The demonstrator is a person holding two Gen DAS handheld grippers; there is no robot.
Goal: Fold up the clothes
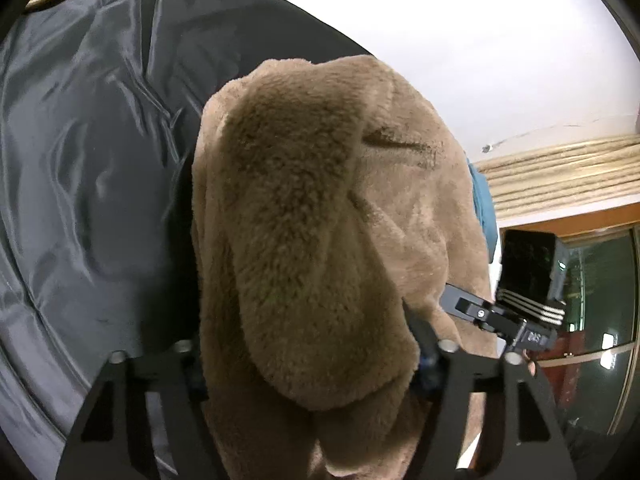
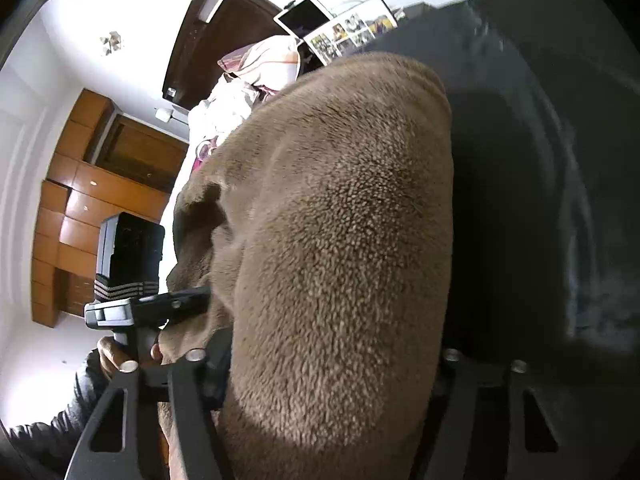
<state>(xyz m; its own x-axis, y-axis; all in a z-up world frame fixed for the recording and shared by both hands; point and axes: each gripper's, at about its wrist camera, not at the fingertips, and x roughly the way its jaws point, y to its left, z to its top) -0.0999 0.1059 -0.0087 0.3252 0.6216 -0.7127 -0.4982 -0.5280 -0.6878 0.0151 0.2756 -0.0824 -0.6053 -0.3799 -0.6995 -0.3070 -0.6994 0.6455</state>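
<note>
Left wrist view: brown plush fleece garment (image 1: 320,220) fills the middle of the picture, running lengthwise away from the left gripper (image 1: 308,376) toward the far edge of the dark satin sheet (image 1: 92,152).
Left gripper state: both black fingers sit tight against a thick roll of the fleece, so it looks clamped on the garment; the fingertips are buried in the pile.
Garment layers: a darker roll lies on top of a paler, flatter layer with a slit pocket, so the fleece is doubled over at least once.
Other tool in left view: the right gripper (image 1: 500,316) shows at the garment's right edge, close by and at about the same level.
Right wrist view: the same brown fleece (image 2: 340,240) bulges up between the right gripper's own fingers, which look closed on the cloth; tips hidden here too.
Other tool in right view: the left gripper (image 2: 160,304) lies at the garment's left edge, with a hand (image 2: 120,356) on its handle.
Key relation: the two grippers hold one end of the garment side by side, its long axis pointing straight away from both over the sheet; neither is clearly nearer the far end.
Stage: whether the held end is being carried over or laid down cannot be told.
</note>
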